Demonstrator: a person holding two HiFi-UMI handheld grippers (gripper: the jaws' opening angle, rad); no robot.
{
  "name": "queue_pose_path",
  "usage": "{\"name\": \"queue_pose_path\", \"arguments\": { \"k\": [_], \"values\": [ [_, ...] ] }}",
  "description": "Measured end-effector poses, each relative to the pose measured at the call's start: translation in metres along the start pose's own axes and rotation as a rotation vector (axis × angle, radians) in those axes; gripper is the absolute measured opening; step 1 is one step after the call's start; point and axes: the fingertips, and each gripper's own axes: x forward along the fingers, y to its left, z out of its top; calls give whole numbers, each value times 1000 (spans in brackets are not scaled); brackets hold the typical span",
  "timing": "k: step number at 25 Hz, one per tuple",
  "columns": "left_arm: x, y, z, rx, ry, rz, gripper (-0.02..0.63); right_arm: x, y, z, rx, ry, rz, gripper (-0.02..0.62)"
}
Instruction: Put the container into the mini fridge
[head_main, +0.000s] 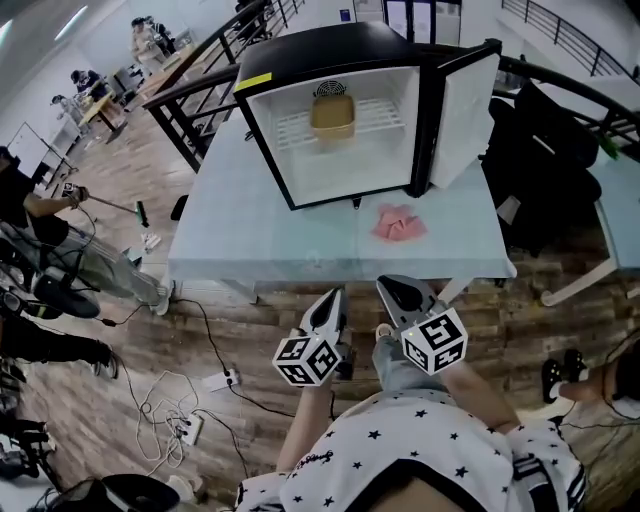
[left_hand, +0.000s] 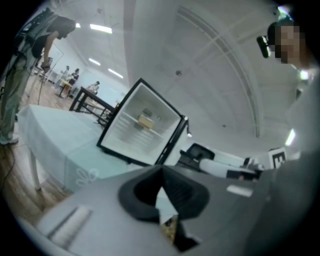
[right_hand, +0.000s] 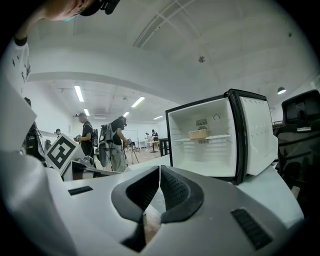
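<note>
Hard to read: the left gripper view is smeared, so the container (left_hand: 145, 121) is only a pale tan block there. In the head view its contents cannot be made out, and it covers the lower half of the round vent grille (head_main: 331, 90) behind it. The person's hands are hidden under the marker cubes. Only a star-print shirt (head_main: 420, 450) shows at the bottom centre, cut off by the frame edge.

Container (head_main: 333, 117): tan, boxy, with rounded corners and a matte look. It sits on the white wire shelf (head_main: 378, 122) inside the mini fridge (head_main: 330, 50), in the upper centre of the frame, toward the back wall.

Mini fridge: glossy black shell, smooth white lining, door (head_main: 462, 115) swung open to the right. It stands on a pale blue-green worktop (head_main: 260, 250). A crumpled pink cloth (head_main: 398, 224) lies on the worktop near the fridge's front right corner.

The left hand-held gripper (head_main: 331, 300) and the right hand-held gripper (head_main: 397, 288) are at lower centre, over the plank floor (head_main: 250, 340) just off the worktop's near edge and well apart from the fridge. On each, the dark ribbed pads (right_hand: 176, 189) are pressed together with nothing between them.
</note>
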Motion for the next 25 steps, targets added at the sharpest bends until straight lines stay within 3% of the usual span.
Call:
{"name": "queue_pose_path", "arguments": {
  "k": [9, 25],
  "values": [
    [-42, -14, -29, -27, 6, 12, 5, -32, 25, -17, -8, 10, 15, 21],
    [-51, -17, -27, -26, -3, 19, 5, -39, 31, -15, -1, -11, 32, 20]
  ]
}}
